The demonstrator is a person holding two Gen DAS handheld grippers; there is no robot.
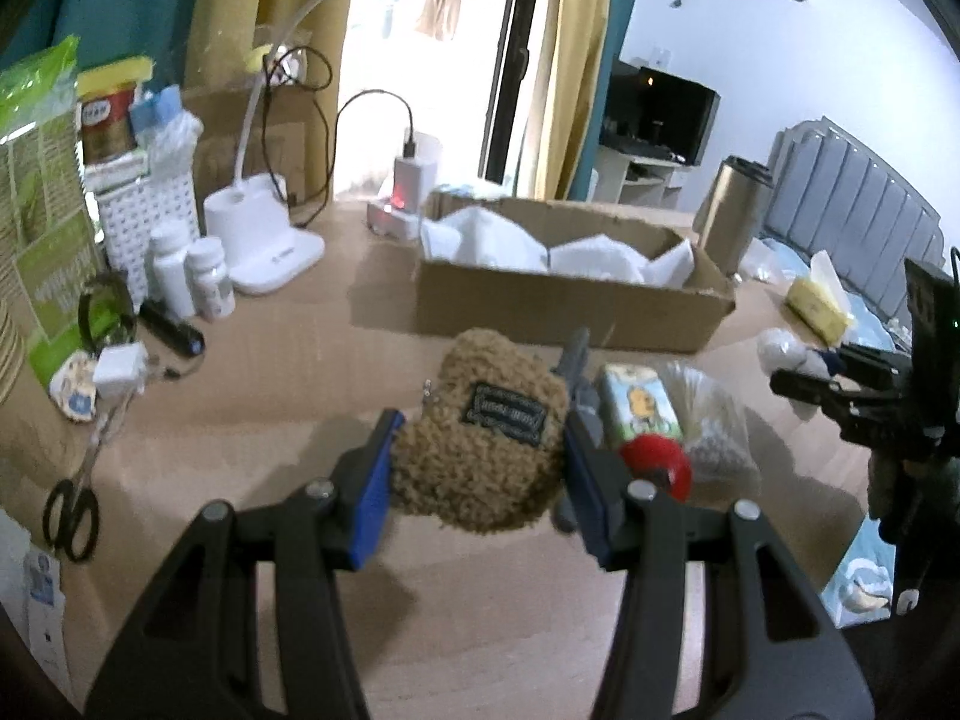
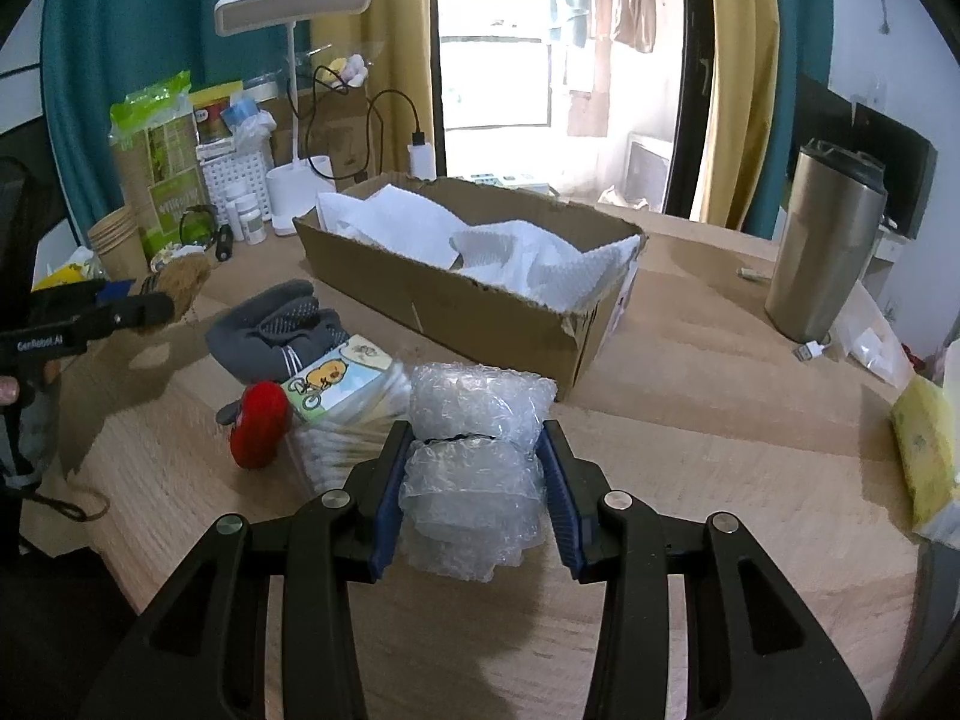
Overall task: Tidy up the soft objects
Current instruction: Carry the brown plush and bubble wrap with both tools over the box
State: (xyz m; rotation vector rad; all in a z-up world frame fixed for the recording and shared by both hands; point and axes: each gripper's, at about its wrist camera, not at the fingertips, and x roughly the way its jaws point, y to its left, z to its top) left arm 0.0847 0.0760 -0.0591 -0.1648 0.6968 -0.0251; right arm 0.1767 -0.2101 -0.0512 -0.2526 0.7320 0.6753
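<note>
My left gripper [image 1: 477, 450] is shut on a brown fuzzy pouch [image 1: 486, 438] with a dark label, held above the table. My right gripper [image 2: 474, 468] is shut on a roll of clear bubble wrap [image 2: 474, 450]. A cardboard box [image 2: 480, 306] lined with white foam sheets [image 2: 420, 222] stands beyond both; it also shows in the left wrist view [image 1: 564, 306]. On the table lie grey gloves [image 2: 276, 330], a red soft object [image 2: 261, 426], a tissue pack with a duck picture [image 2: 336, 381] and a bag of cotton swabs [image 2: 336, 450].
A white lamp [image 2: 294, 174], bottles [image 2: 246, 216], paper cups [image 2: 117, 240] and a green packet [image 2: 159, 156] crowd the far left. A steel tumbler [image 2: 828, 240] and a yellow pack [image 2: 924, 450] stand right. Scissors [image 1: 72, 510] lie at the left.
</note>
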